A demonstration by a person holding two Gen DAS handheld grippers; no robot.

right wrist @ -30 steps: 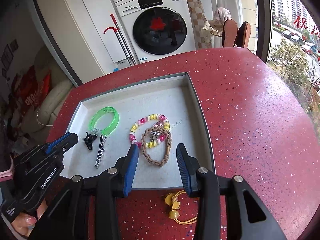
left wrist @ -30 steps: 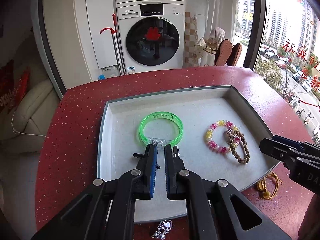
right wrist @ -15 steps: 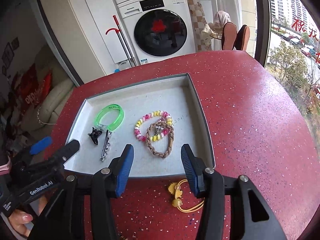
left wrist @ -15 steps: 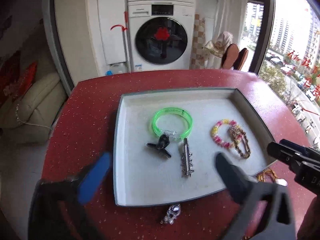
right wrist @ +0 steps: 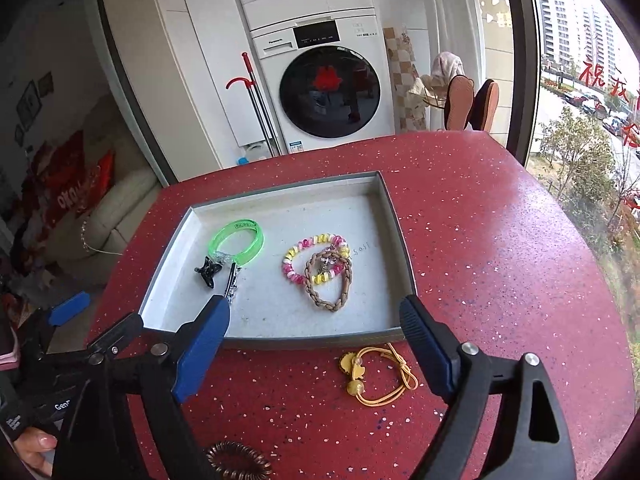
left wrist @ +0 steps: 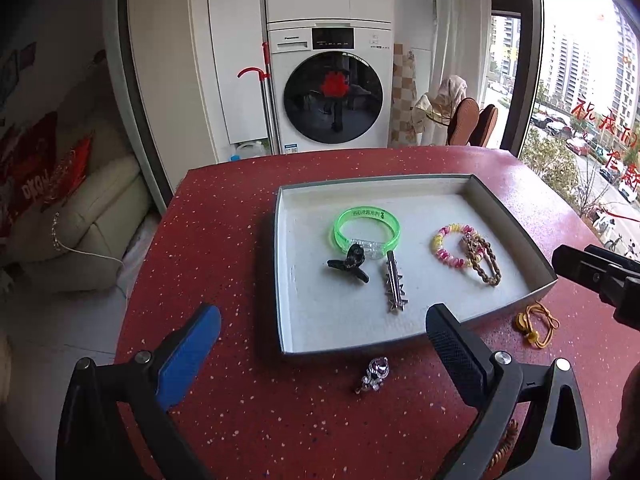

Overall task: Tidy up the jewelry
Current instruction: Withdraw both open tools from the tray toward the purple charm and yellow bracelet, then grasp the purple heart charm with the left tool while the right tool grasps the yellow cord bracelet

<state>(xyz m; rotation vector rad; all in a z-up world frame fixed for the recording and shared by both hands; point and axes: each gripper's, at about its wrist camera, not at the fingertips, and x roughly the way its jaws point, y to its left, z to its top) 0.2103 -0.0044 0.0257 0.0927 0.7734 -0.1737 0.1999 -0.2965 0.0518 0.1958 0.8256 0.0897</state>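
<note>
We note the red speckled tabletop (right wrist: pixel 500 264) carrying a shallow grey tray (right wrist: pixel 394 216). Both tools spread wide, gripping nothing: left tool (left wrist: pixel 322 338) over the tray's near-left corner, right tool (right wrist: pixel 314 336) over its near edge. In the tray: green bangle (left wrist: pixel 366 228) at left, black hair claw (left wrist: pixel 348 264) and silver hair clip (left wrist: pixel 394 284) touching its near side; beaded bracelet (right wrist: pixel 314 258) overlapped by braided brown bracelet (right wrist: pixel 328 284). On the tabletop by the near rim: yellow cord bracelet (right wrist: pixel 378 374), coiled brown hair tie (right wrist: pixel 238 460), small silver charm (left wrist: pixel 374 374)
</note>
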